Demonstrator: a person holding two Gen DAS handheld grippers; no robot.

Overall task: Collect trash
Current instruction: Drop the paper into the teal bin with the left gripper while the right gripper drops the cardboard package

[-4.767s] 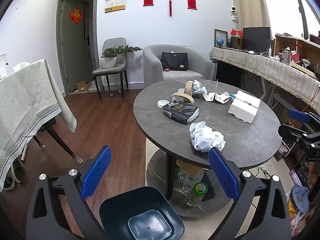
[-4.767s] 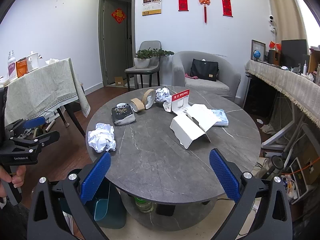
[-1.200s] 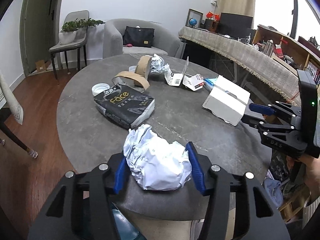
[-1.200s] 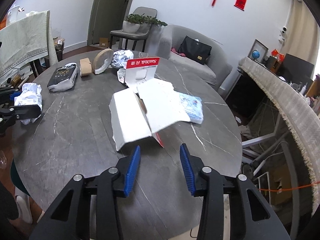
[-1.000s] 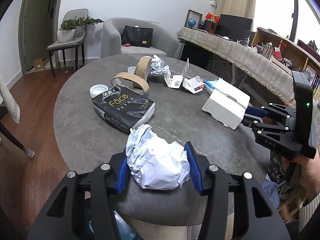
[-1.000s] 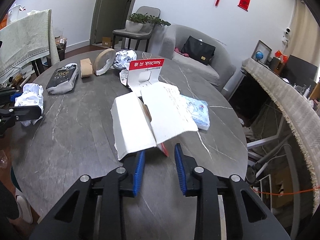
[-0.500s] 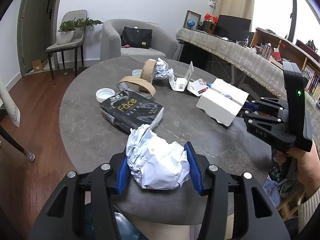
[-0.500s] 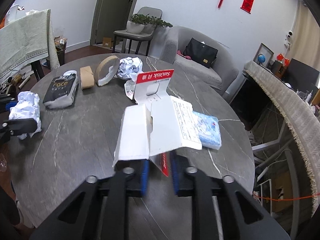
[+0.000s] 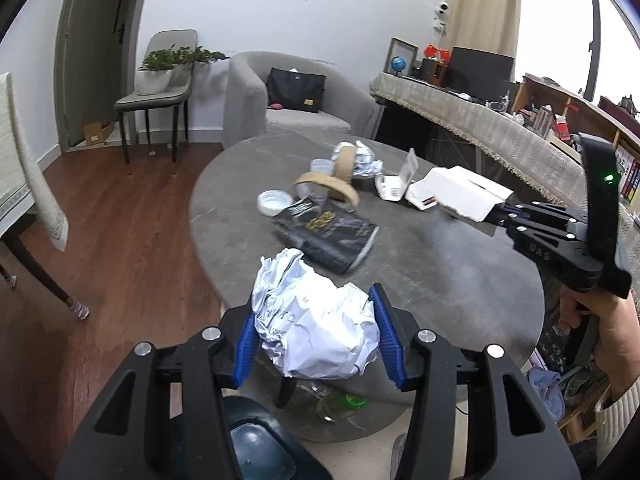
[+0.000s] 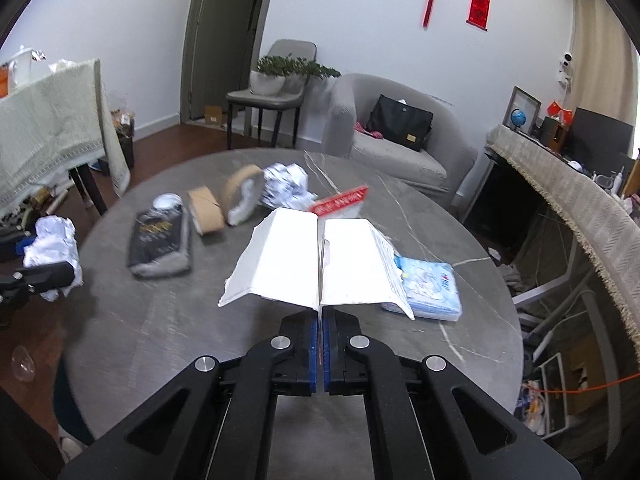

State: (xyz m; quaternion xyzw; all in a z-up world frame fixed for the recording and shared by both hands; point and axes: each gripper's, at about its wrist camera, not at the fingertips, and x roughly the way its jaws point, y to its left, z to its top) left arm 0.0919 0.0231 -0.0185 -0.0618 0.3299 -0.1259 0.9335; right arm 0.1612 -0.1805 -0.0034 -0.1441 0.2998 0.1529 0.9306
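My left gripper [image 9: 315, 297] is shut on a crumpled white paper ball [image 9: 316, 328], held just off the near edge of the round grey table [image 9: 440, 280]. Below it is the dark teal bin [image 9: 256, 448]. My right gripper [image 10: 320, 319] is shut on the near flap of an opened white cardboard box [image 10: 288, 256], which hangs lifted above the tabletop [image 10: 140, 340]. The left wrist view shows that box [image 9: 460, 194] at the right, in the right gripper [image 9: 498, 214], which a hand holds. The paper ball [image 10: 52, 240] shows at the left edge of the right wrist view.
On the table lie a black packet [image 9: 328, 232], two brown tape rolls [image 9: 328, 184], a white lid [image 9: 275, 202], another crumpled paper [image 10: 286, 186], a red-topped card package [image 10: 340, 200] and a blue tissue pack [image 10: 428, 284]. A bottle [image 9: 340, 404] stands under the table.
The right jaws closed on the white box's flap and raised it off the table. The left gripper, still holding the paper ball, drew back from the table toward its edge.
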